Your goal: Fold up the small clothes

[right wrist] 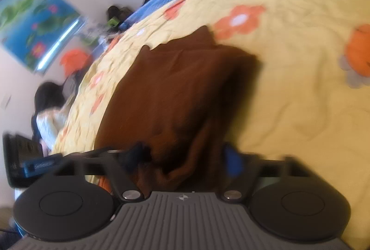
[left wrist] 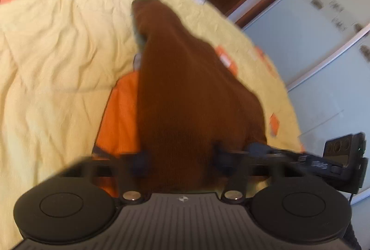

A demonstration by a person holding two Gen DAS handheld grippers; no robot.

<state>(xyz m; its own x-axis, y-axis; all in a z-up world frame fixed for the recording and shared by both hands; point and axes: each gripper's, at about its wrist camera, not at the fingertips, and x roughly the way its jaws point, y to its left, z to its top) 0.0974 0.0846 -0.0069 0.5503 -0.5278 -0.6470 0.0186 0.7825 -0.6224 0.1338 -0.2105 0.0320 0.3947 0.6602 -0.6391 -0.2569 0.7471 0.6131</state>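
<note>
Brown garment [left wrist: 185, 88] drapes over the yellow floral bedspread [left wrist: 57, 53]. Left claw [left wrist: 180, 157] and right claw [right wrist: 185, 157] each clench one near edge, likely to carry it over as a fold.

The brown knitted cloth garment [left wrist: 185, 92] is spread on the yellow flower-printed cotton bedspread [left wrist: 57, 65] — partly over an orange cloth garment [left wrist: 120, 111].

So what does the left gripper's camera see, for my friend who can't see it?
A brown cloth hangs bunched between the left gripper's black fingers. Beneath it lies a yellow bedspread with orange flowers. Something orange peeks out beside the cloth.
</note>
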